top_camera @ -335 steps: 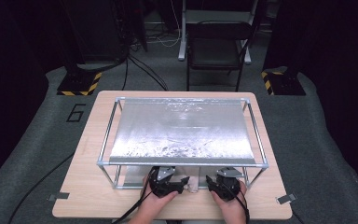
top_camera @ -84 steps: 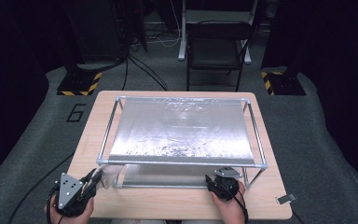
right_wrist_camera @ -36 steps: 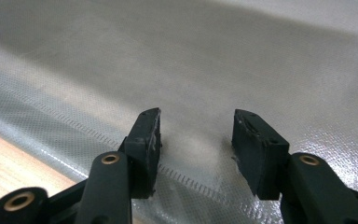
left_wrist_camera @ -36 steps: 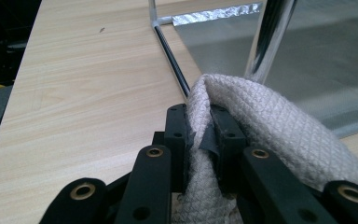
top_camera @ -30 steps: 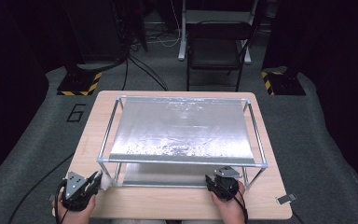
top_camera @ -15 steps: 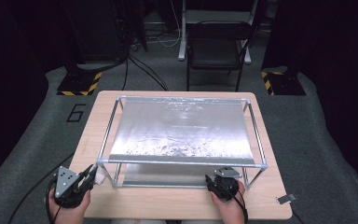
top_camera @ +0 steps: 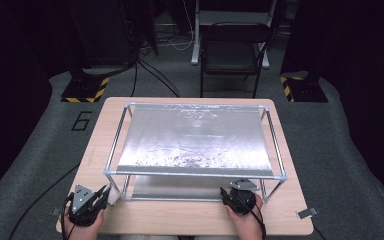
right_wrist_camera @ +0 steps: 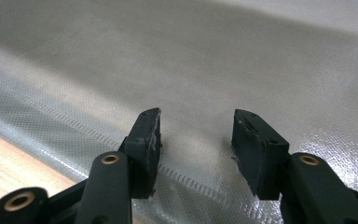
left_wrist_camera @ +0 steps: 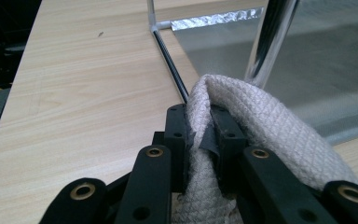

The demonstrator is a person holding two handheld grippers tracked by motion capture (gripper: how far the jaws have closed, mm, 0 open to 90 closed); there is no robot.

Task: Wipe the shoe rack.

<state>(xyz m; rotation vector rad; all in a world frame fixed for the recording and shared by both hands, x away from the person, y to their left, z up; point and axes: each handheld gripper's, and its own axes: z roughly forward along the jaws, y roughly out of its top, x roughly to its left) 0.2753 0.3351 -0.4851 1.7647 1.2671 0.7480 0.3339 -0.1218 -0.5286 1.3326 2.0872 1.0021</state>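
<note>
Left gripper (left_wrist_camera: 198, 135): jaws closed tight on a fold of pale quilted cloth (left_wrist_camera: 242, 121), which bulges up between and over the black pads and trails back along the right side of the gripper body. In the high view this gripper (top_camera: 101, 196) sits at the near left corner of the worktop (top_camera: 190, 220), with the cloth (top_camera: 112, 196) just at the near left leg of the metal frame (top_camera: 195, 173). The grip falls on a doubled fold rather than a single edge, which in my judgement keeps the fabric bunched so it can be brought to the frame as a pad.

Right gripper (right_wrist_camera: 196, 140): jaws held moderately apart, nothing between them. They hover low over the silvery sheet (right_wrist_camera: 242, 60) that forms the lower level of the frame, near its front hem. In the high view this gripper (top_camera: 240, 192) is at the near edge, right of centre, pointing under the upper foil-covered shelf (top_camera: 195, 137).

Assessment: the cloth is poised at the frame's corner post (left_wrist_camera: 270, 42), seemingly for wiping the frame or its sheets. The empty right gripper appears stationed to steady the structure or the lower sheet. Contact between cloth and post cannot be confirmed.
</note>
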